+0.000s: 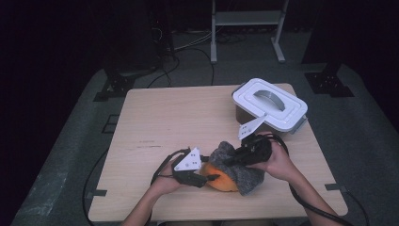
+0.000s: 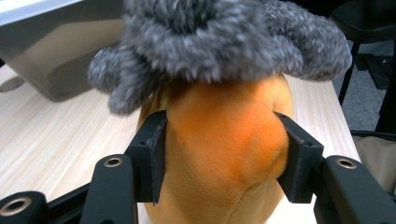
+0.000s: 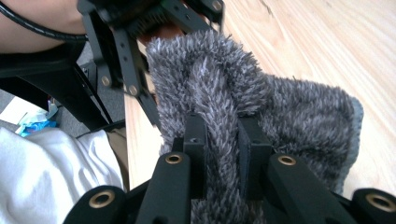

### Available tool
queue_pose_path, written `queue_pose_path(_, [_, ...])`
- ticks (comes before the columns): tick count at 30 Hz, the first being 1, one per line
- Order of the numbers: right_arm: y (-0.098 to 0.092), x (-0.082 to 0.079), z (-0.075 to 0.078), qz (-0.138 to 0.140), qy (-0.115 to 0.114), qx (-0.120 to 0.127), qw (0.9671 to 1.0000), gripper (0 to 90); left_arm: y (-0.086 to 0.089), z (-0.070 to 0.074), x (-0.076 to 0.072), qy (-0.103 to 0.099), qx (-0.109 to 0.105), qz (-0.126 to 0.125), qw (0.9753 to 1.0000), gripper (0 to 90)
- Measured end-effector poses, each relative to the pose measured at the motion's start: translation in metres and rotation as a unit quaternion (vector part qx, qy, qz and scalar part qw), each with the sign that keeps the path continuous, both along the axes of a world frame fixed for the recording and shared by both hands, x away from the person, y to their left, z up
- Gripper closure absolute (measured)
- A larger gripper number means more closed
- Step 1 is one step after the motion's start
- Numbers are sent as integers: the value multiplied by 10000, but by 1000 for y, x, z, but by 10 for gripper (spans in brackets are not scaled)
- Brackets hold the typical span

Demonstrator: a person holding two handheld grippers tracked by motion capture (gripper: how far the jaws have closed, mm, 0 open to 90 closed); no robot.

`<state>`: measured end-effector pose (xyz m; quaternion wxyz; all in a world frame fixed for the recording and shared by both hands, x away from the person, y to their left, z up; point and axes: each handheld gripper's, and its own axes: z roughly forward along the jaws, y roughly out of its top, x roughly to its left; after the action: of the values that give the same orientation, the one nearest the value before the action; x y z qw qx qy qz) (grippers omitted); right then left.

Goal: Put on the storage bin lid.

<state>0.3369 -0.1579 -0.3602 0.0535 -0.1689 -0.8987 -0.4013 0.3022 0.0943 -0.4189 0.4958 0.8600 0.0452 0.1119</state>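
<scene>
**Two grippers, one plush toy, one fuzzy cover**

From the high view we see the soft orange plush toy (image 1: 220, 181) lying near the front edge of the pale wooden table (image 1: 160, 122), with the shaggy grey fleece cover (image 1: 240, 172) draped over its right side. Our left gripper (image 1: 207, 178) meets the toy from the left; our right gripper (image 1: 237, 157) bears on the fleece from above. A white lidded plastic box (image 1: 269, 103) stands well apart at the far right.

In the left gripper view, the jaws are closed against both flanks of the orange plush toy (image 2: 224, 149), denting it, while the grey fleece cover (image 2: 219, 46) sits on top like a cap.

In the right gripper view, the jaws are narrowed on a raised fold of the grey fleece cover (image 3: 224, 135).

We judge two risks. The pinch holds only a thin ridge of pile, so a firm pull could let it slip free. The toy is soft and rounded, so it may squeeze out of the left jaws if both hands pull apart.
</scene>
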Motion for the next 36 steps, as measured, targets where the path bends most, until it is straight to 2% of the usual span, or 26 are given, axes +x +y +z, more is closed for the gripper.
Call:
queue_pose_path(5, [-16,0,-14,-155,162,24,9997,759,10,-6,-3,132,54,58,9999,412])
queue_pose_path(11, [-28,-5,-28,-256,251,154,9992,758,22,-13,-8,264,51,144,9995,385])
queue_pose_path(14, [-26,-8,-30,-232,225,167,9993,757,21,-7,-10,363,78,234,9990,270])
queue_pose_path(16, [-22,-9,-28,-194,108,87,9997,756,20,1,-9,369,-73,274,9989,206])
queue_pose_path(18, [-16,-10,-25,-114,38,55,9999,755,17,9,-7,323,-175,270,9990,179])
queue_pose_path(19, [-14,-10,-24,-108,32,43,9999,755,14,11,-5,334,-145,250,9990,169])
queue_pose_path(21, [-9,-9,-22,-72,-11,46,10000,755,6,11,0,422,14,153,9990,166])
queue_pose_path(24, [-5,-9,-21,-79,-76,63,9999,755,0,5,5,648,112,104,9978,166])
queue_pose_path(27, [-10,-10,-24,-128,-99,127,9998,755,0,-1,7,819,-19,148,9965,187])
queue_pose_path(30, [-19,-12,-30,-221,-34,300,9993,756,2,-4,5,812,-49,173,9965,249])
queue_pose_path(36, [-35,-21,-43,-343,76,352,9988,755,8,-7,0,771,-23,206,9968,254])
